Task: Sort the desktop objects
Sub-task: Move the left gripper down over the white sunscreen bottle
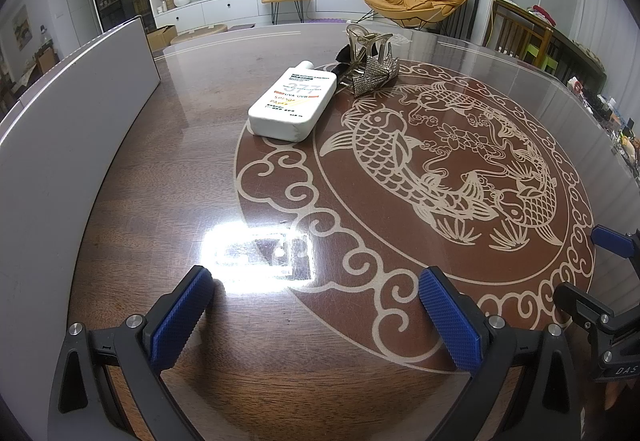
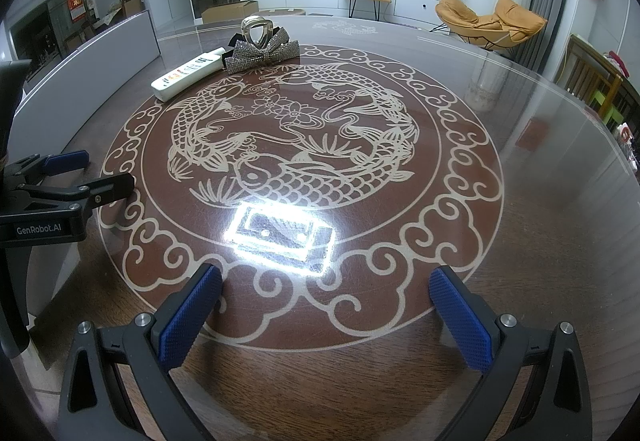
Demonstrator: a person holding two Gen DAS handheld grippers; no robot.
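Sorting not yet begun: left gripper (image 1: 312,303) and right gripper (image 2: 326,301) both spread apart and empty, white bottle (image 1: 290,103) and rhinestone hair clip (image 1: 370,71) touching, untouched, well ahead on table (image 1: 180,161)

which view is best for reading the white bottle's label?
Left wrist. The white bottle lies with its printed face toward that camera, and the label text is large and partly legible. The right wrist view shows the same bottle smaller, foreshortened and nearly edge-on beside the rhinestone bow hair clip, so its print is too small to read.
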